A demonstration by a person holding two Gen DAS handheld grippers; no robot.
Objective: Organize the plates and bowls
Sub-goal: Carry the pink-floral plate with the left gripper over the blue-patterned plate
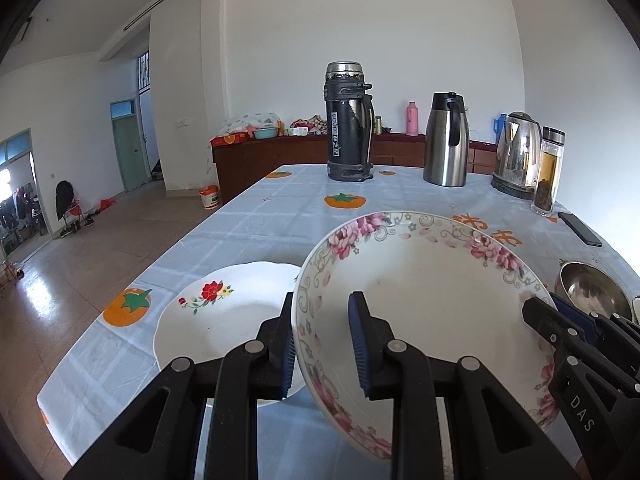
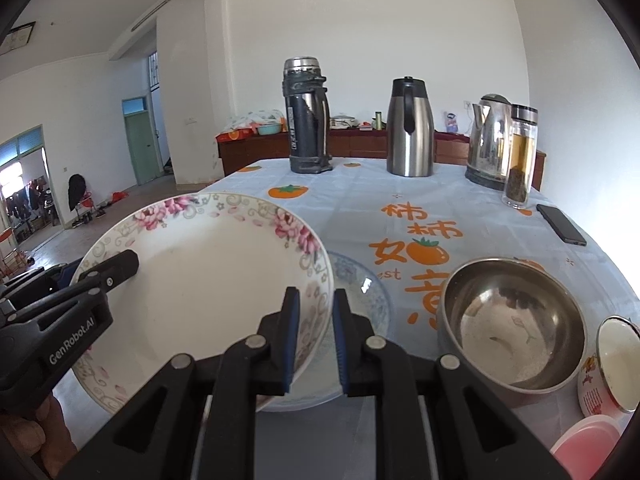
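2 grippers pinch 1 dish between them, and I take that floral bowl [image 1: 420, 300] as my landmark for everything else. Furthest left of it lies the white plate [image 1: 224, 312] with a red flower, flat on the tablecloth [image 1: 248, 224], its right edge tucked behind the bowl's left rim in my left view. My left gripper [image 1: 322, 344] is narrowed onto that left rim, 1 pad outside the wall and 1 inside. The bowl is off the cloth and tipped, its open face turned toward me. On its right rim, my right gripper [image 2: 314, 338] is narrowed the same way, the wall between its pads. Just right of the bowl and lower, a clear glass plate [image 2: 364, 292] rests on the cloth, partly hidden by the bowl. Further right stands the steel bowl [image 2: 512, 320], and beyond it at the frame's edge a small enamel cup [image 2: 612, 368].

I judge the coming move turns on this: the nearest resting places lie on either side of the bowl, the white plate on my left hand's side, the glass plate almost under my right. The bowl is round, so no long axis matters, only levelling the tilt before it goes down.
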